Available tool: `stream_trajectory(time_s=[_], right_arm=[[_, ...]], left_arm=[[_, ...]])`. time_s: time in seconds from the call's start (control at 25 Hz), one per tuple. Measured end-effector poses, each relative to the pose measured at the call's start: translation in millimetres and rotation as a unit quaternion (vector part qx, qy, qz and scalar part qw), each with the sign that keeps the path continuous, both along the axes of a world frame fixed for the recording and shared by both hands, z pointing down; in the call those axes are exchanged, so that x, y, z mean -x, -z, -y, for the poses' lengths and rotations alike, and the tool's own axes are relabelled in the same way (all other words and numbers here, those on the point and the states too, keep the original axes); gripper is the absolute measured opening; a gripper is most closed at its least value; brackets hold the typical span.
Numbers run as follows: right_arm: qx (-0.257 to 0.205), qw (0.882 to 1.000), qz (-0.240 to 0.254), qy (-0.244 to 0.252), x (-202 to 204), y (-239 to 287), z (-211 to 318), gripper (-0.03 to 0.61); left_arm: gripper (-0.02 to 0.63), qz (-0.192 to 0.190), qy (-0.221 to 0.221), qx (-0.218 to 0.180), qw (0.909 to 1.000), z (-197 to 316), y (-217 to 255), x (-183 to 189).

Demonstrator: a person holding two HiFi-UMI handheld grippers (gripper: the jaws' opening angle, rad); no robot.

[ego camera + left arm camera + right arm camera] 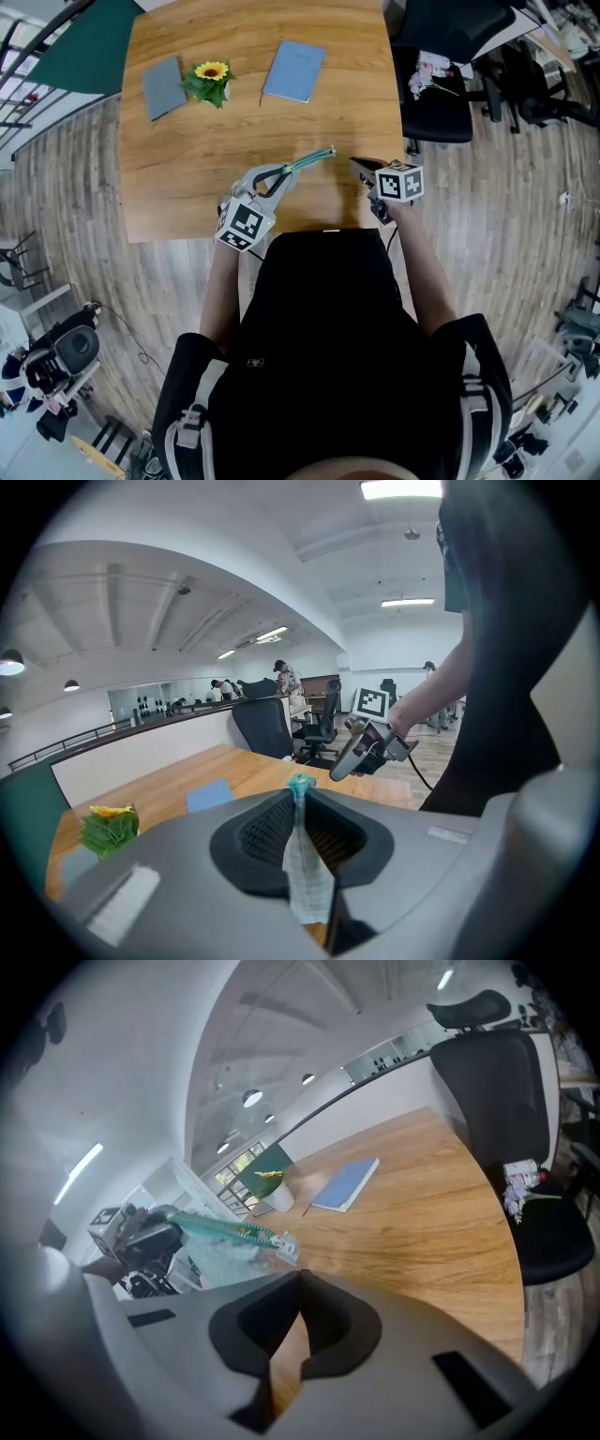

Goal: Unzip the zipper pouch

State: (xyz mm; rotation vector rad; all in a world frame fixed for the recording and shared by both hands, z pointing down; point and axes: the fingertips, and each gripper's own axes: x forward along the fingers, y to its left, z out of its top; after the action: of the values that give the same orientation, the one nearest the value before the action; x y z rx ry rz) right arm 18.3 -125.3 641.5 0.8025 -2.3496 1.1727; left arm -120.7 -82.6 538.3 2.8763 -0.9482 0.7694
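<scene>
The pouch (298,167) is pale and see-through with a green zipper (223,1228) along its top. My left gripper (277,180) is shut on one end and holds it up over the table's near edge. In the left gripper view, the pouch fabric (304,866) stands pinched between the jaws, teal zipper end (300,783) at the top. The silver zipper pull (285,1248) hangs at the pouch's free end. My right gripper (357,167) sits just right of that end, a little apart from it. In its own view the right gripper (299,1281) is shut with nothing between the jaws.
On the wooden table (187,187), a blue notebook (293,70), a grey notebook (164,86) and a potted sunflower (210,81) lie at the far side. A black office chair (436,89) stands by the table's right edge. A green board (80,52) lies far left.
</scene>
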Motion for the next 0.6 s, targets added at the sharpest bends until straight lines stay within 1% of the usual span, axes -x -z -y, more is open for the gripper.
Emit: stream_trajectory(time_s=[0.16, 0.32, 0.6], right_arm=[[-0.058, 0.997, -0.043, 0.030, -3, 1, -7, 0.003], [-0.110, 0.989, -0.079, 0.056, -3, 3, -9, 0.003], [-0.200, 0.971, -0.098, 0.085, 10, 23, -10, 0.003]], left_arm=[[0.041, 0.001, 0.010, 0.003, 0.9999, 2, 0, 4], [0.042, 0.002, 0.013, 0.003, 0.9999, 4, -4, 5], [0.043, -0.008, 0.020, 0.014, 0.9997, 7, -9, 11]])
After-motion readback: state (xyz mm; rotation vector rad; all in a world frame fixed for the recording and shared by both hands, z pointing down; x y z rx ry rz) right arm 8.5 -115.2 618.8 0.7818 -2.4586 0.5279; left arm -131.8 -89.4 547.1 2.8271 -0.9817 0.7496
